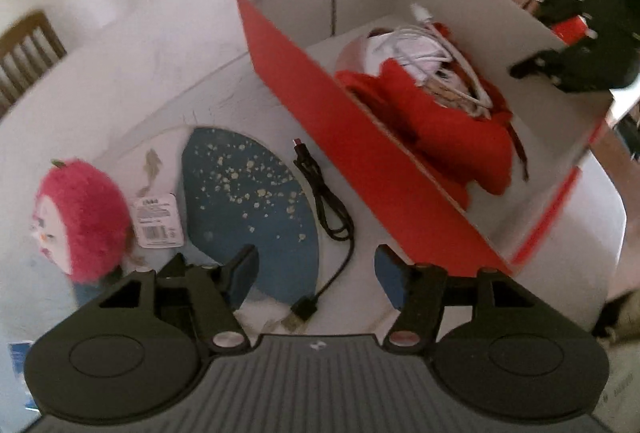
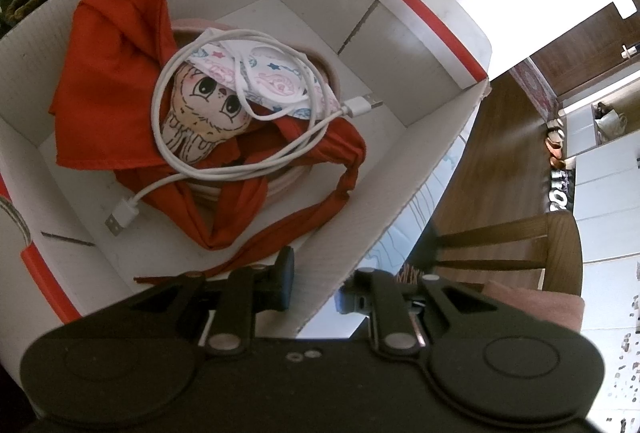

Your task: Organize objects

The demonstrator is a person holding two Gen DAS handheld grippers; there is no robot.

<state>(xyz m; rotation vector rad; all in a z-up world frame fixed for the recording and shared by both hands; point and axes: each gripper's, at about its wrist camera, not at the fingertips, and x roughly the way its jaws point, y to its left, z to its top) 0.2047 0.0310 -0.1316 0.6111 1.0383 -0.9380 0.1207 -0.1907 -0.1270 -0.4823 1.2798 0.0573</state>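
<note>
A red and white cardboard box (image 1: 360, 161) stands on the white table (image 1: 140, 73). It holds a red cloth (image 2: 108, 85), a white USB cable (image 2: 256, 157), a patterned face mask (image 2: 264, 77) and a small doll face (image 2: 208, 101). My left gripper (image 1: 316, 273) is open above a black USB cable (image 1: 324, 209) that lies left of the box. A pink plush toy (image 1: 80, 217) with a paper tag sits at far left. My right gripper (image 2: 316, 285) straddles the box's near wall (image 2: 360, 233), jaws apart on each side; it also shows in the left wrist view (image 1: 576, 45).
A blue speckled round mat (image 1: 248, 201) lies under the black cable. Wooden chairs stand by the table (image 1: 28, 53) (image 2: 520, 253). A wooden floor and shoes show beyond the table's edge (image 2: 516, 153).
</note>
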